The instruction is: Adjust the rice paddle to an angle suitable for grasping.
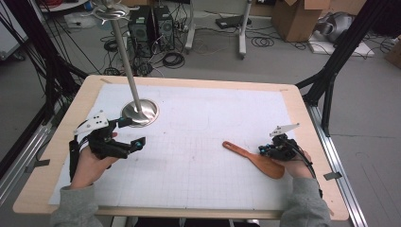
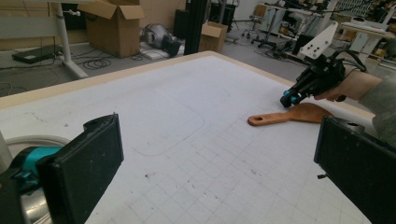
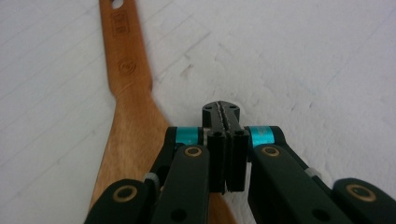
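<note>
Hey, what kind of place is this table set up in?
Probably a robotics lab or workshop: cardboard boxes and computer towers with loose cables on the floor, black frame struts, and a gridded mat on the table.

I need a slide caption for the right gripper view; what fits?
The right gripper, jaws shut on nothing, poised above the white mat beside a wooden spatula.

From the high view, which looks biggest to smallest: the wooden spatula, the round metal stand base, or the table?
1. Table.
2. Wooden spatula, longer than the base is wide.
3. Round metal stand base, though it sits farther from the camera, so the ranking with the spatula is unsure.
</note>
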A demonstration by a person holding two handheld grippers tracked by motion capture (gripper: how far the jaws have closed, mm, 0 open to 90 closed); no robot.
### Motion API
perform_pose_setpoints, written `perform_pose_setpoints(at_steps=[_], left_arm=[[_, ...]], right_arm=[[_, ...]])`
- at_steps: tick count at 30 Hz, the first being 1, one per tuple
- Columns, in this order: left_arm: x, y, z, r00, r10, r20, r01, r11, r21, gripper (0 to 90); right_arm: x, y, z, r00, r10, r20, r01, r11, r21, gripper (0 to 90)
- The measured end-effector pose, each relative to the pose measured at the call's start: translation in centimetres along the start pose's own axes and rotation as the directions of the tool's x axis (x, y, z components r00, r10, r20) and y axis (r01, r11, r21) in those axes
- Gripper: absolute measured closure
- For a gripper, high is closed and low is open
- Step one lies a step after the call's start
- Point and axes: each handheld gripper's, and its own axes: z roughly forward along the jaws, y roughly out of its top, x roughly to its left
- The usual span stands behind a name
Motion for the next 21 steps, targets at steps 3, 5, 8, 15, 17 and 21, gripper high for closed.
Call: perform_pose_setpoints(at_steps=[3,5,8,15,17,21], left_arm=[[0.0,0.0,0.1,1.0,0.0,0.004,0.0,1.0,0.0,1.8],[0.0,0.1,0.2,1.0,0.005,0.006,-0.005,1.0,0.002,1.8],[-0.1,0.2,0.3,1.0,0.005,0.004,-0.005,1.0,0.0,1.8],[0.0,0.2,0.4,1.0,0.007,0.004,-0.007,1.0,0.001,1.8],[0.0,0.2,0.4,1.0,0.008,0.004,-0.008,1.0,0.001,1.8],[-0.2,0.3,0.3,0.9999,0.012,0.005,-0.012,0.9999,-0.001,1.8]], right_arm=[[0.2,-0.1,-0.2,0.9999,-0.006,-0.013,0.006,1.0,0.008,89.7],[0.3,-0.2,-0.3,0.9997,-0.011,-0.023,0.011,1.0,0.015,89.7],[0.6,-0.3,-0.5,0.9986,-0.023,-0.047,0.025,0.999,0.031,89.7],[1.1,-0.2,-0.6,0.994,-0.036,-0.104,0.042,0.997,0.058,89.7],[1.2,-0.1,-0.6,0.9938,-0.047,-0.101,0.053,0.997,0.059,89.7],[1.4,0.4,-1.0,0.9949,-0.052,-0.086,0.054,0.998,0.028,89.7]])
